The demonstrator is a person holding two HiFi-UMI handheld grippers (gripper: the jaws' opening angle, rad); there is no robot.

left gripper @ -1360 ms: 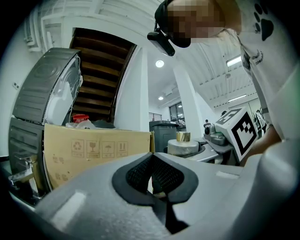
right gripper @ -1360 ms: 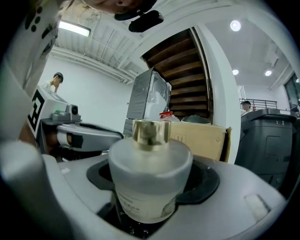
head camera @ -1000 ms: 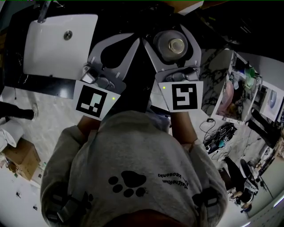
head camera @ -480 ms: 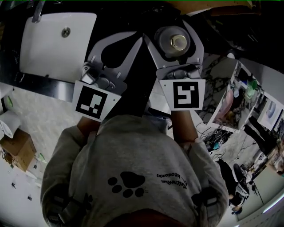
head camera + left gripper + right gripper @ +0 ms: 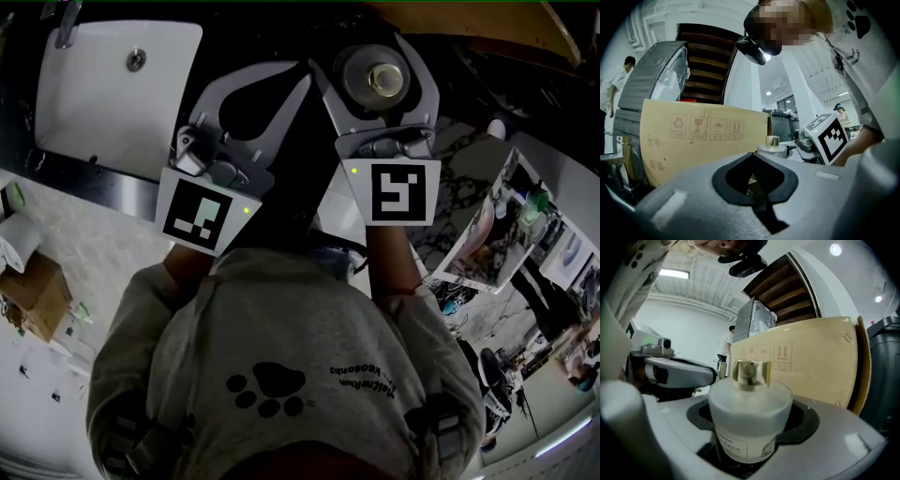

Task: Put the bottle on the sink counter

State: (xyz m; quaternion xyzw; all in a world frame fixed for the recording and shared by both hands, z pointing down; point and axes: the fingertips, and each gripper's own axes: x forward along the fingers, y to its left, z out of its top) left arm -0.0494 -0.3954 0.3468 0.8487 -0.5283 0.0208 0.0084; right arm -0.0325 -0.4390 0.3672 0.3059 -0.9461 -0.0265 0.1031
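Observation:
My right gripper (image 5: 375, 52) is shut on a frosted round bottle (image 5: 373, 77) with a gold cap, held upright over the dark area right of the sink. In the right gripper view the bottle (image 5: 750, 413) fills the space between the jaws of the right gripper (image 5: 752, 404), label facing the camera. My left gripper (image 5: 302, 77) hangs just left of it, shut with nothing inside; its tips (image 5: 753, 157) meet in the left gripper view. The bottle's cap (image 5: 772, 140) shows beyond them. The white sink basin (image 5: 112, 84) sits in a black counter (image 5: 94, 171) at upper left.
A faucet (image 5: 66, 23) stands at the basin's far edge. A large cardboard panel (image 5: 693, 140) stands upright ahead of both grippers, with stairs behind. A cardboard box (image 5: 33, 300) and a paper roll (image 5: 19, 244) lie on the pale floor at left. A person (image 5: 618, 79) stands far off.
Both grippers have edged up and to the right in the head view, and the sink has drifted toward the upper left. The bottle stays in the right gripper.

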